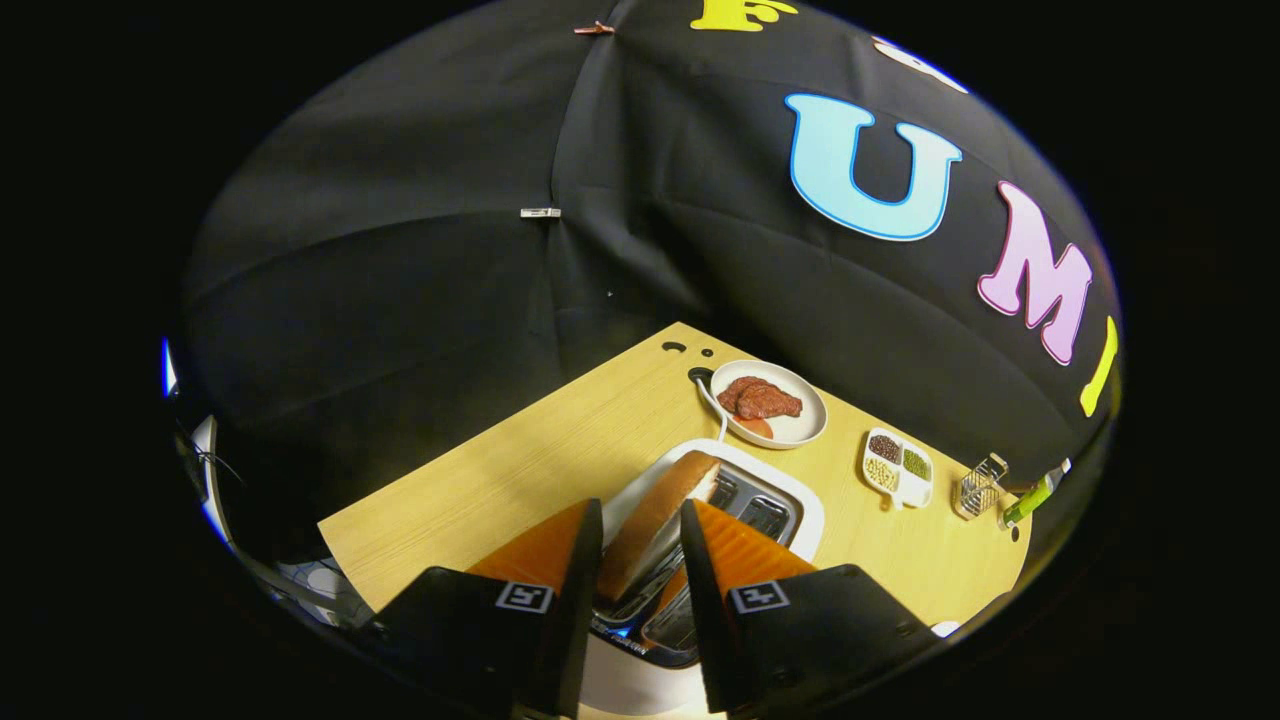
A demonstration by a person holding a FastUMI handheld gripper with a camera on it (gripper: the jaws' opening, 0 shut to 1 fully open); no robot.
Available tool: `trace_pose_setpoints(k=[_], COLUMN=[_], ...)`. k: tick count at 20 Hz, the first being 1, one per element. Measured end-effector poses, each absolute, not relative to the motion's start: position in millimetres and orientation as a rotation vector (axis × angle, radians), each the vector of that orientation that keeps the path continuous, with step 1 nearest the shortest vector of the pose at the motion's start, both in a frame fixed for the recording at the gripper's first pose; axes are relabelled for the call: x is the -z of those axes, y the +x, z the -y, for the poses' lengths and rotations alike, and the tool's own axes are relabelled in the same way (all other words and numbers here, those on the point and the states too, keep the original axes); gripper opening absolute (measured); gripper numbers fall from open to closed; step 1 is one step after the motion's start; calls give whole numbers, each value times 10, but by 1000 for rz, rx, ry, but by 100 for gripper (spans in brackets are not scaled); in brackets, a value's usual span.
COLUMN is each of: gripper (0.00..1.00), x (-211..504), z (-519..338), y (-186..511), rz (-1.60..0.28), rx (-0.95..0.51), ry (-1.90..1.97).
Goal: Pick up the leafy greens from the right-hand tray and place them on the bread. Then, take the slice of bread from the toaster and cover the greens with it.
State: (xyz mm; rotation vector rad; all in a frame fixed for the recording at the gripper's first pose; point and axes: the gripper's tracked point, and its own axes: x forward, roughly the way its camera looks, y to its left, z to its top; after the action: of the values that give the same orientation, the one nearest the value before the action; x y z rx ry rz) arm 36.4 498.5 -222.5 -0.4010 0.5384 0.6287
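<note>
Between the fingers (640, 545) stands the bread slice (655, 520), upright in the toaster (760, 505) slot; they flank it closely, though we cannot confirm contact. We judge a firm squeeze and straight vertical lift best.

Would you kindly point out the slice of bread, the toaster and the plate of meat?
Slice of bread (655, 520): gripper view, on its crust between the jaws.
Toaster (765, 515): gripper view, on its slotted top.
Plate of meat (800, 428): gripper view, on its bare rim.
</note>
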Motion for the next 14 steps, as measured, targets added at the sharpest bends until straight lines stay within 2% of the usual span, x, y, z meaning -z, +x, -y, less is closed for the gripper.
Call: trace_pose_setpoints(k=[1,2,3,4,5,6,14], gripper=[48,39,37,28,27,18,12], x=[2242,2254,2265,2257,2254,2256,1943], z=[-4979,-4958,-4947,-4918,-4898,-4890,-4925], y=[361,349,341,336,322,304,322], rz=[-548,-551,-561,-566,-578,-595,-617], rx=[-628,-628,-626,-622,-610,-603,-654], ry=[-404,-402,-396,-369,-332,-291,-204])
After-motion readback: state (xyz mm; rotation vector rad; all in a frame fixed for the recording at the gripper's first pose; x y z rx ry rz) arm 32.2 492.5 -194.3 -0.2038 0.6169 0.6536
